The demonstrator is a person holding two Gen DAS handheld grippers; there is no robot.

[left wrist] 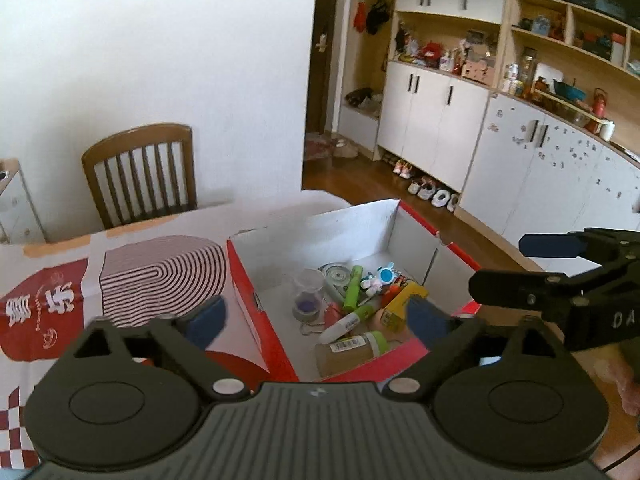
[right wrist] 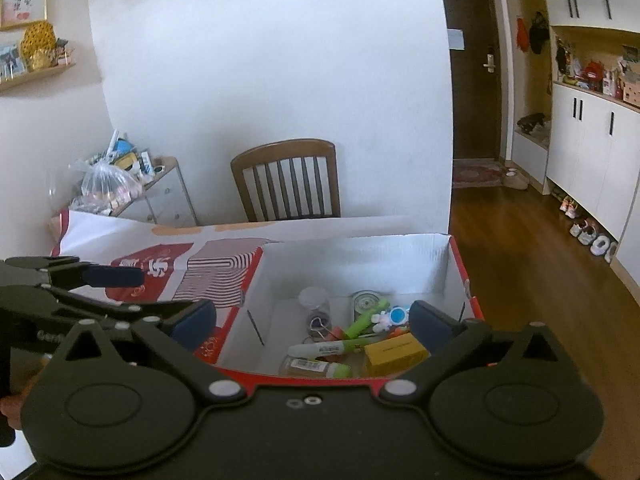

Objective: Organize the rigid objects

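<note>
Black plastic is what I see first: my left gripper (left wrist: 316,320) has its two blue-padded fingers (left wrist: 206,320) spread wide apart, with nothing between them. My right gripper (right wrist: 312,328) is wide open too and holds nothing. Both hang just above the near side of a red cardboard box with white inside walls (right wrist: 360,258).

Down in the box lies a pile of small hard things. Closest to me, by the near wall, is a brown jar with a green lid (right wrist: 316,368), lying on its side. Right beside it sits a yellow box (right wrist: 394,354). Just past the jar lies a white marker with a green end (right wrist: 332,348), and a green highlighter (right wrist: 364,322) leans over it. A small clear cup with something purple in it (left wrist: 306,298) lies toward the left wall. A tiny white and blue toy figure (right wrist: 390,317) and a round tin (right wrist: 365,301) are in the middle of the box.

The box rests on a red and white patterned tablecloth (left wrist: 160,272), by the right edge of the tabletop. Past the far edge stands a brown wooden chair with slats (right wrist: 286,184) against a white wall (right wrist: 260,60).
</note>
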